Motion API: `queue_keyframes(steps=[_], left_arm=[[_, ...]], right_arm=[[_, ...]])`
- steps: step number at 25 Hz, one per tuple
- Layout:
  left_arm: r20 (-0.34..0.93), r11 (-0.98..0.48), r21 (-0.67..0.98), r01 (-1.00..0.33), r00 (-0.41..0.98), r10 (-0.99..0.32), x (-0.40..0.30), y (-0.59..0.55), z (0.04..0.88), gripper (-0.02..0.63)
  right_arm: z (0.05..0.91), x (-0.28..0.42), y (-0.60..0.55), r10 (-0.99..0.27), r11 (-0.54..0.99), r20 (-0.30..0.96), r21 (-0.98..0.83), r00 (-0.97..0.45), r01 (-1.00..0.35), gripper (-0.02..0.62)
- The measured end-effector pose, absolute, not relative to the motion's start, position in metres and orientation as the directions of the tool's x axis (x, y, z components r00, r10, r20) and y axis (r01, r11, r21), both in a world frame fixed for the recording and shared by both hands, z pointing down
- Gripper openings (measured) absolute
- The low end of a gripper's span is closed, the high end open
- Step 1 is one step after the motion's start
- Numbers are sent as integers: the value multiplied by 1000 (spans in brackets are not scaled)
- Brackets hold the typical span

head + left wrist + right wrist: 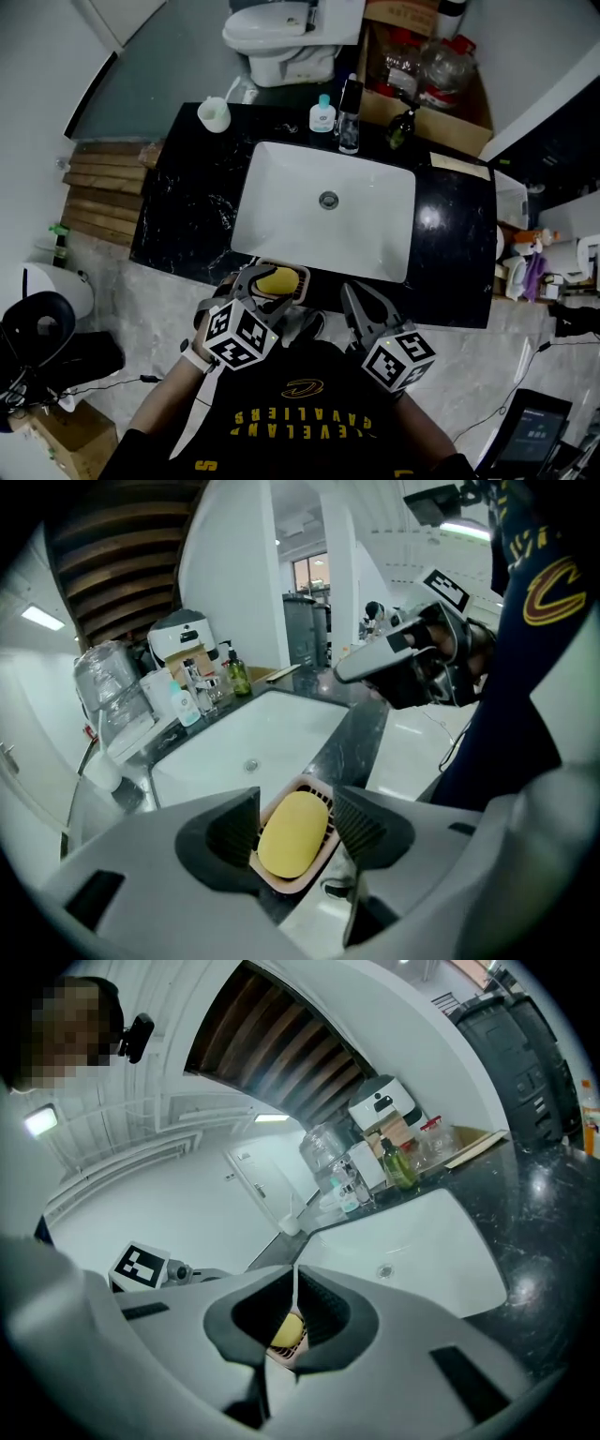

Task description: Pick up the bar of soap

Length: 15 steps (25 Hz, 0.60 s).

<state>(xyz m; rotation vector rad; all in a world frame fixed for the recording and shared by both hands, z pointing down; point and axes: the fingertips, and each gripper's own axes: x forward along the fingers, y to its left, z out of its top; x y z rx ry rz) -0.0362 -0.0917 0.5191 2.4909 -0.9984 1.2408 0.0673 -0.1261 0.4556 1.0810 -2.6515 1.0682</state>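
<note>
A yellow bar of soap [275,279] lies in a pink slotted dish [301,278] on the front rim of the black counter [187,211]. My left gripper [269,282] hangs right over it. In the left gripper view the soap [292,834] sits in the dish [298,881] between the two ribbed pads [357,823], and neither pad touches it; the left gripper [296,823] is open. My right gripper [352,298] hovers just right of the dish. Its jaws meet at the tips, so the right gripper [295,1290] is shut and empty, with the soap [288,1333] showing below it.
A white basin [375,234] fills the middle of the counter. Bottles [350,117] and a cup [214,114] stand along its back edge. Behind are a toilet [272,37] and a box of jars [427,75]. Wooden slats [103,187] lie at the left.
</note>
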Motion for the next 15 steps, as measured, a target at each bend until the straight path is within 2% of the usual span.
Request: queue_keyframes(steps=[6,12,15], left_arm=[[854,-862,-164,-480,368,-368,-42,-92,540,308],[927,-948,-144,-284,298,-229,-46,-88,560,321],[944,-965,-132,-227,268,-192,-47,-91,568,327]], right_arm=[[457,66,-126,-615,468,319,-589,-721,-659,25],[458,69,-121,-650,424,313,-607,-692,-673,25],[458,69,-118,-664,406,308,-618,-682,-674,25]])
